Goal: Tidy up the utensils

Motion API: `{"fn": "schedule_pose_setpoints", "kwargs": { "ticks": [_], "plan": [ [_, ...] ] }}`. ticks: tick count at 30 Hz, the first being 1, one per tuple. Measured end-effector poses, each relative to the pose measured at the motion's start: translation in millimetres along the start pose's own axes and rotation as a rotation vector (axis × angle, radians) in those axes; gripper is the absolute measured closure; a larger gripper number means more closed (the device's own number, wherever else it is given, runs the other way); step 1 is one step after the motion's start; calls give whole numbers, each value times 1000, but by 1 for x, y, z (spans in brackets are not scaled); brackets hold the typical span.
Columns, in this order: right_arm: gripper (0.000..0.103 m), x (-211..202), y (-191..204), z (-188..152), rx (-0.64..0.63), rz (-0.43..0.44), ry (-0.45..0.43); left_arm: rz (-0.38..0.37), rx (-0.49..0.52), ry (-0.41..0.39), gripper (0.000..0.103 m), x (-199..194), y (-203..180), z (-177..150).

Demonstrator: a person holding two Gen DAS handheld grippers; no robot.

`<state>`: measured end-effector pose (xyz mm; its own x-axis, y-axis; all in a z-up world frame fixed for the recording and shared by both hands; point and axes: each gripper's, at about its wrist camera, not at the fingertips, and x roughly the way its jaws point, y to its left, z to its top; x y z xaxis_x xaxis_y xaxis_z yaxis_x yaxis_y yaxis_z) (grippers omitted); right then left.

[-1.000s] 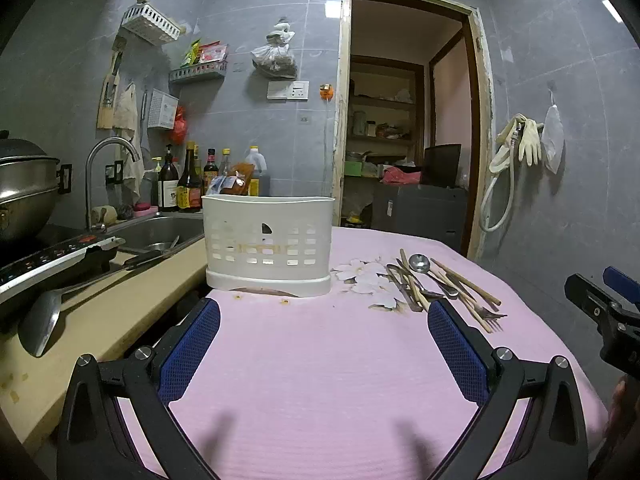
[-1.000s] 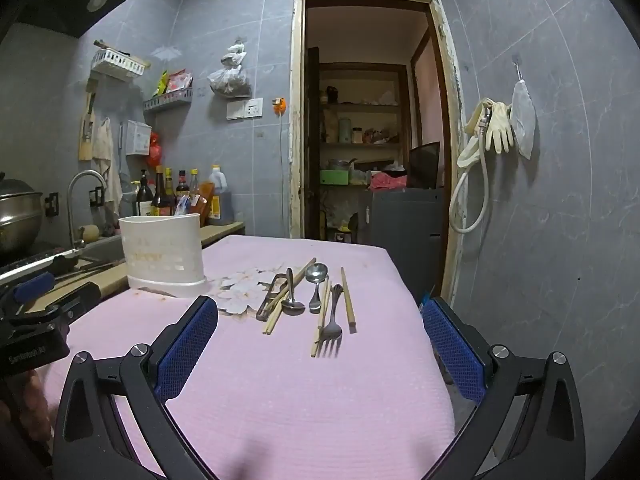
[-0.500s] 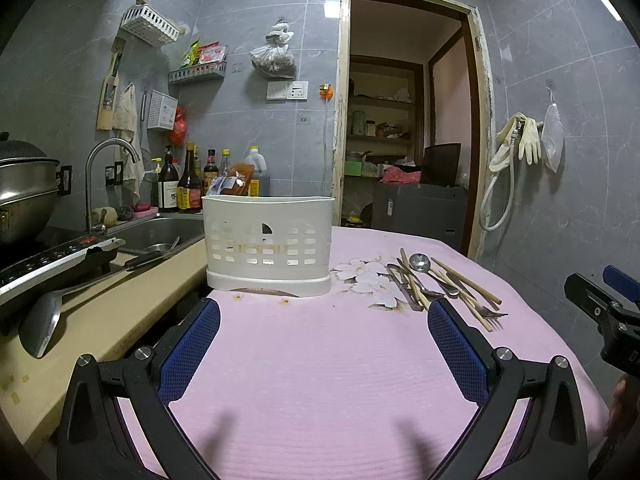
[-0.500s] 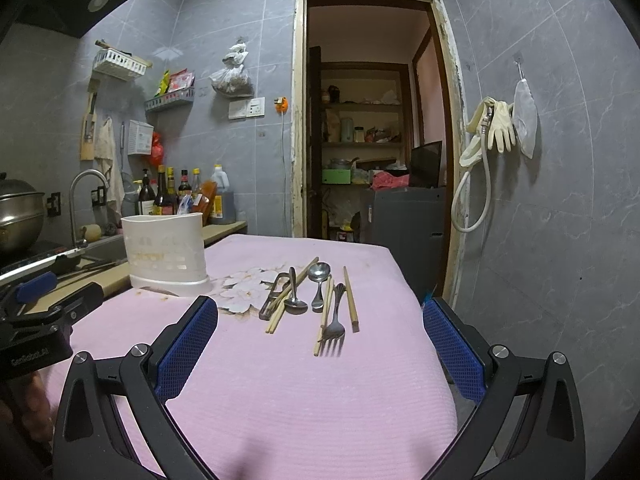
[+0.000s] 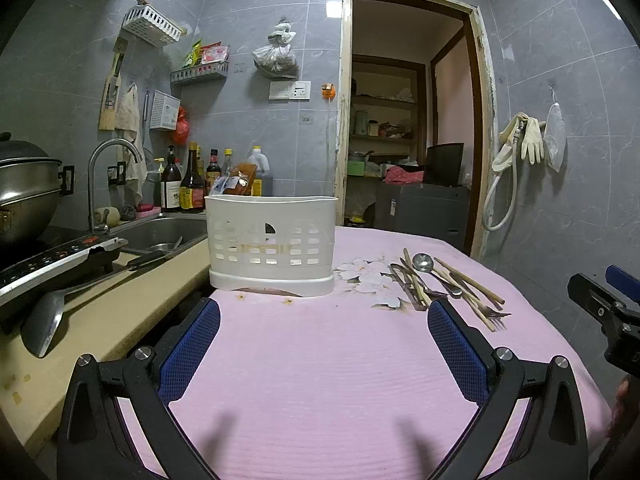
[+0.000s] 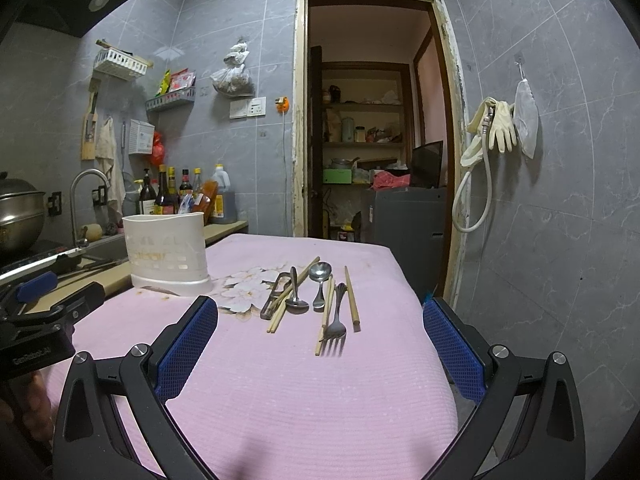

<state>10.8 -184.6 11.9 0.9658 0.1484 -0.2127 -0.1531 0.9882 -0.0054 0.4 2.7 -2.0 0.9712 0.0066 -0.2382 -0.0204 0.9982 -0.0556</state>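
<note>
Utensils (image 6: 316, 300) lie loose on your pink ribbed cloth (image 6: 304, 392), right of the white slotted plastic caddy (image 6: 166, 258): steel fork (image 6: 336, 320), two spoons, wooden chopsticks, a metal tong-like piece. Their long axes run roughly front to back, the fork's tines toward you. Your left gripper (image 5: 324, 340) and right gripper (image 6: 320, 344) both stand spread wide, grasping nothing.

Bare pink ribbed tablecloth (image 6: 304, 392) lay open on the near side. Farther off, a white slotted plastic caddy (image 5: 271, 242) blocked the left, and loose metal and wooden utensils (image 6: 316, 300) cluttered the right, a flower-printed gap between them.
</note>
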Motion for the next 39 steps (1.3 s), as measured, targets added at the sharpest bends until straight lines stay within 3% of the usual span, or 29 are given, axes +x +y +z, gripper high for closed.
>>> {"fn": "schedule_pose_setpoints", "kwargs": {
  "ticks": [39],
  "plan": [
    [0,-2,13,0,-1,1,5,5,-6,4,1,1,7,-2]
  ]
}}
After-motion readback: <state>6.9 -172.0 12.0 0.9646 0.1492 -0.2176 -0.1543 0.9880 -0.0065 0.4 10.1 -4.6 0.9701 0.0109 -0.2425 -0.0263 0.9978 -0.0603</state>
